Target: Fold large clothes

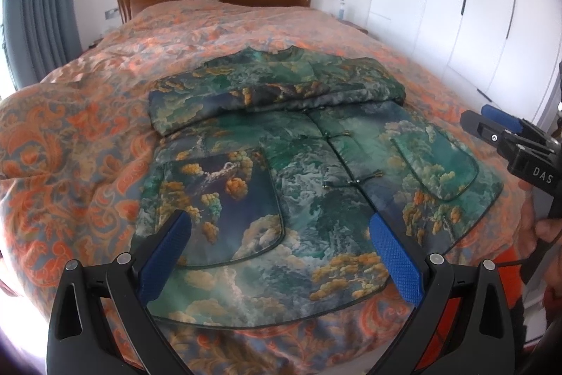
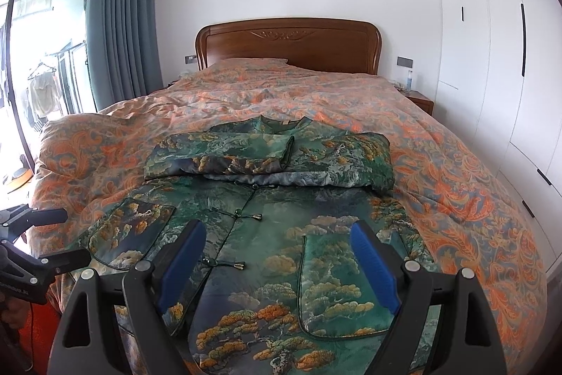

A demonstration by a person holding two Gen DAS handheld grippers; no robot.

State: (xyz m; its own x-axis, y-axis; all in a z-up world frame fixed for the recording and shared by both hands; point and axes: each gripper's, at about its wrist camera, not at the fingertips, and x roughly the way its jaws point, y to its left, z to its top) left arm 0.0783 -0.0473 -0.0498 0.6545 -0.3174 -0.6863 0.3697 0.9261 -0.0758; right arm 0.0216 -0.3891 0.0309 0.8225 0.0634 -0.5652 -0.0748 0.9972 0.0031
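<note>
A green jacket with a landscape print (image 1: pixel 309 164) (image 2: pixel 281 209) lies face up on the bed, hem toward me. Both sleeves (image 1: pixel 267 86) (image 2: pixel 267 153) are folded across the chest, just below the collar. My left gripper (image 1: pixel 279 220) is open and hovers over the hem on the pocket's side, with nothing between its blue pads. My right gripper (image 2: pixel 277 227) is also open, above the other front pocket (image 2: pixel 337 283), and holds nothing. Each gripper shows in the other's view, the right gripper (image 1: pixel 484 118) at the right edge and the left gripper (image 2: pixel 66 238) at the left edge.
The bed is covered by an orange patterned quilt (image 2: pixel 456 171) and has a wooden headboard (image 2: pixel 288 41). White wardrobe doors (image 2: pixel 491 58) run along the right. A nightstand (image 2: pixel 419 101) with a bottle stands by them. A grey curtain (image 2: pixel 119 23) and a glass door are at the left.
</note>
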